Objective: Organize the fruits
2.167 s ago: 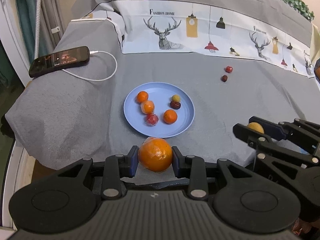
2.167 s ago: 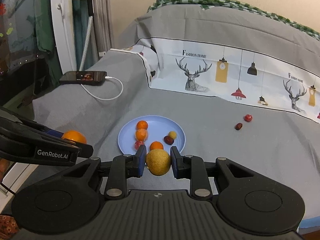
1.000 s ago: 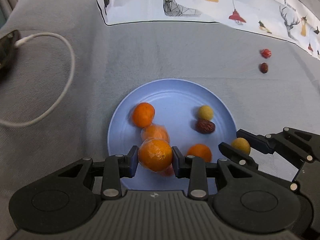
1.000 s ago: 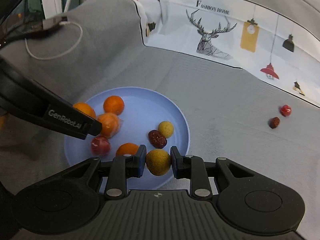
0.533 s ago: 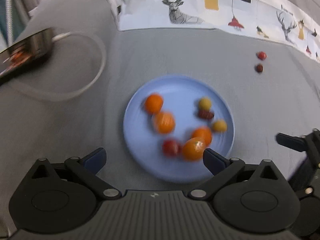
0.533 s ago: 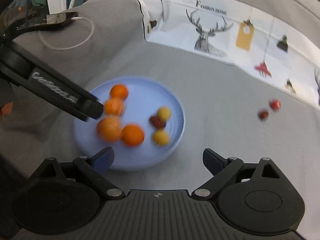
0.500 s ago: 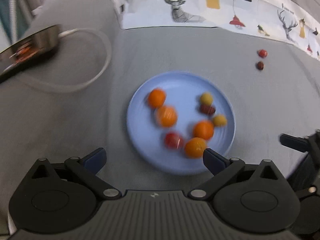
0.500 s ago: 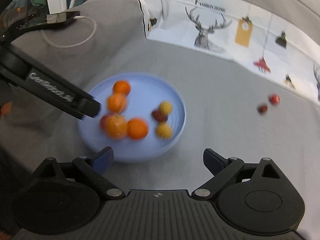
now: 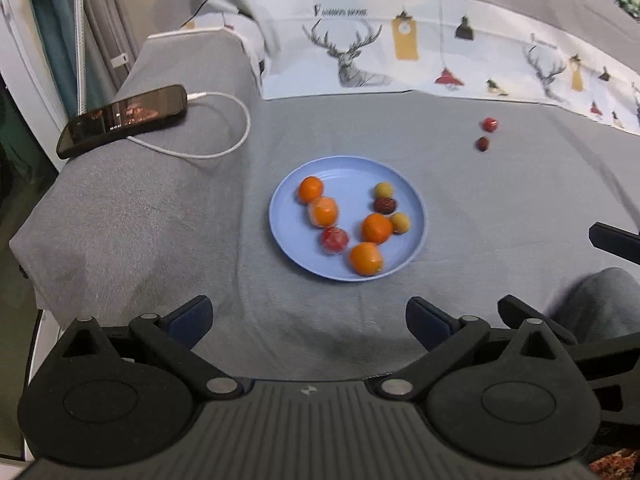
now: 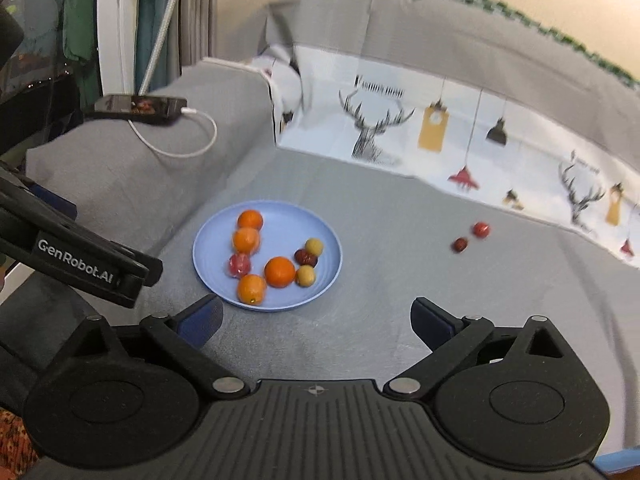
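Both grippers are empty right now, the left gripper (image 9: 307, 314) and the right gripper (image 10: 316, 314) each with jaws spread wide, having just been opening, and nothing sits between the fingers of either one. So my read is that the drop-off step is done and it's on to the next pickup. The fruit is mostly on the blue plate (image 9: 286, 222): four orange ones, the nearest orange (image 9: 366, 259) close to the front rim, a red fruit (image 9: 335, 240) beside it, two small yellow fruits (image 9: 384, 191) and a dark date (image 9: 385, 205) toward the right side. What's left out is a red berry (image 10: 481, 229) and a dark berry (image 10: 460, 245), lying close together on the grey cloth (image 9: 160, 220) well off to the right of the plate, near the deer-print sheet (image 10: 400, 128). I'd guess the right gripper is the natural one to go for those, and they're tiny and round, so the jaws need to come down square on one or it could roll. Over on the left edge there's a phone (image 9: 122, 118) with a white cable (image 9: 224, 148), well clear of everything.
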Action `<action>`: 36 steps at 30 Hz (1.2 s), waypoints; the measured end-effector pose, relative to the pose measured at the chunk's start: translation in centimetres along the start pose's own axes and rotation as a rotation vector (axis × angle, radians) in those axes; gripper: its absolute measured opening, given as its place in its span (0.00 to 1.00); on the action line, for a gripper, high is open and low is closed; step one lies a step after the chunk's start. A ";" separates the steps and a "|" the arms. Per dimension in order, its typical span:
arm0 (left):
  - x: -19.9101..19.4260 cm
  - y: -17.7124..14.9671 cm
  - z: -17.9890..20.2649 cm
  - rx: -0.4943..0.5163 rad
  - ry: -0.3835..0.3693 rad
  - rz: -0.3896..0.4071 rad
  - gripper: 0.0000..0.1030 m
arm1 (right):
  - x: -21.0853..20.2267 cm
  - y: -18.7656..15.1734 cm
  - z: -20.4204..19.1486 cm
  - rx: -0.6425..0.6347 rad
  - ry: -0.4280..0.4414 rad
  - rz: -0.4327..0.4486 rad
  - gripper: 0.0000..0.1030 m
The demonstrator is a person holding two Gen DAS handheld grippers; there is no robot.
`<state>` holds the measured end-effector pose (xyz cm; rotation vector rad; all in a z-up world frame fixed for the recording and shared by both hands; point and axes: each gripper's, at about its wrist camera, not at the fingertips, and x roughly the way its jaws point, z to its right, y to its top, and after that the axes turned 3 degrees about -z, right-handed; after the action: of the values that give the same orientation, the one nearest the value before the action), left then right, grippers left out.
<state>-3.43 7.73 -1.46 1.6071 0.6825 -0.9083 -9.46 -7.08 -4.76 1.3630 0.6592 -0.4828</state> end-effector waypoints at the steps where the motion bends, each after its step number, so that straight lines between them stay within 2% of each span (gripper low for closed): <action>1: -0.5 -0.3 0.3 0.001 -0.006 0.005 1.00 | -0.7 -0.2 -0.1 -0.001 -0.007 0.014 0.97; 8: -3.8 -1.7 1.0 -0.013 -0.002 0.070 1.00 | -5.0 -1.2 0.2 -0.004 -0.040 0.123 0.98; 16: -6.6 -1.9 1.5 -0.003 0.017 0.153 1.00 | -7.8 -1.7 0.0 -0.023 -0.062 0.203 0.99; 26: -6.4 -2.0 2.2 0.030 0.013 0.144 1.00 | -8.1 -2.0 0.2 -0.001 -0.065 0.201 0.99; 36: -4.1 -1.8 2.3 0.050 0.022 0.089 1.00 | -6.0 -2.1 1.0 0.049 -0.014 0.141 0.99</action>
<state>-7.57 6.03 0.86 1.6801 0.6030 -0.8497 -15.09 -8.76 -2.18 1.4402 0.5382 -0.3973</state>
